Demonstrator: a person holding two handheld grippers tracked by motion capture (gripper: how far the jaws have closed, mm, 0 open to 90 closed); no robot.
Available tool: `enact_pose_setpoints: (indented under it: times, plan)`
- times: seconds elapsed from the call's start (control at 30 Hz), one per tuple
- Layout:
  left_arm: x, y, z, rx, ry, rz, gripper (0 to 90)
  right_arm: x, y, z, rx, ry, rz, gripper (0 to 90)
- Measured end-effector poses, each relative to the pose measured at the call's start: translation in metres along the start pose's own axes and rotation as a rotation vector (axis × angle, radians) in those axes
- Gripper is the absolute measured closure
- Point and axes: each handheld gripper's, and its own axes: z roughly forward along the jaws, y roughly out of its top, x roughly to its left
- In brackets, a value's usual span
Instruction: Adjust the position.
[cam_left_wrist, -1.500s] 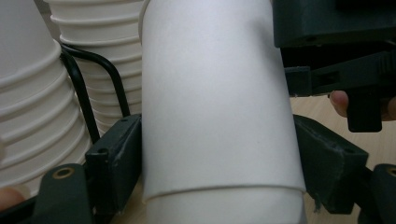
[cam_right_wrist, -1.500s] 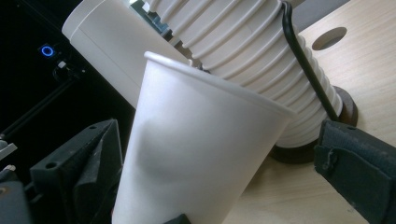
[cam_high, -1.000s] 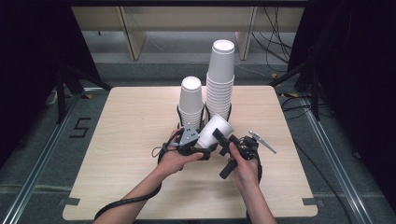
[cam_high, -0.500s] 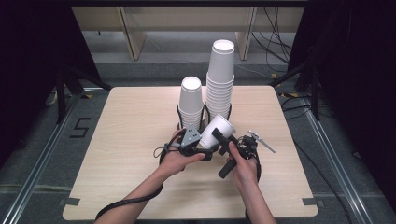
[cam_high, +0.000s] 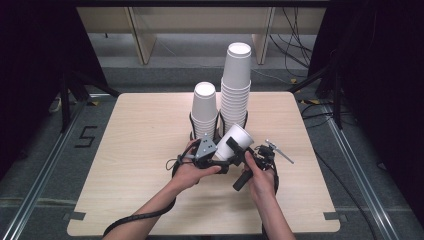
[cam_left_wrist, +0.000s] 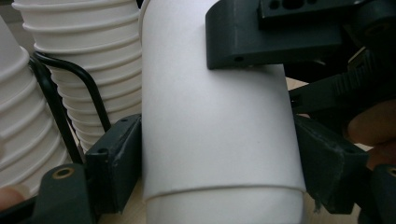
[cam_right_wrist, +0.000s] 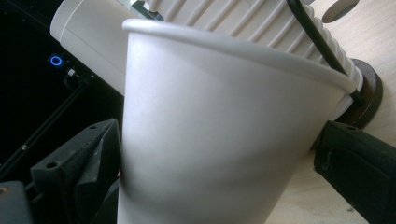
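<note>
Lying tilted between both grippers just in front of the two cup stacks, the loose paper cup was pinched by the left gripper near its base and by the right gripper higher up, probably so it could be pulled apart or passed across. Compared with a second earlier, the cup and hands had barely shifted.
</note>
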Motion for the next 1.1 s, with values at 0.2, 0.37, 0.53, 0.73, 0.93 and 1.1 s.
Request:
enact_pose_setpoints:
  times: [0.2,0.37,0.53,0.73,0.93,1.1]
  plan:
    - [-0.0019,-0.0006,0.0006,-0.002,-0.003,0.005,22.0,0.0000,-0.0001,0.0006,-0.004,-0.002,0.006,2.8]
    - [-0.0024,-0.0007,0.0007,0.000,-0.005,0.011,22.0,-0.0012,0.0003,0.0009,0.000,0.000,0.008,3.0]
    - [-0.0041,-0.0005,0.0005,-0.002,-0.009,0.020,22.0,-0.0005,0.0009,0.0019,-0.004,0.001,0.023,4.2]
    - [-0.0061,0.0000,0.0009,-0.001,-0.009,0.024,22.0,0.0007,0.0014,0.0024,0.000,0.013,0.035,8.6]
    - [-0.0057,-0.0004,0.0014,0.007,-0.005,0.032,22.0,-0.0006,0.0011,0.0027,0.002,0.013,0.021,11.8]
    - [-0.0052,-0.0008,0.0012,0.010,-0.003,0.038,22.0,0.0008,-0.0003,0.0033,0.006,0.016,0.033,13.5]
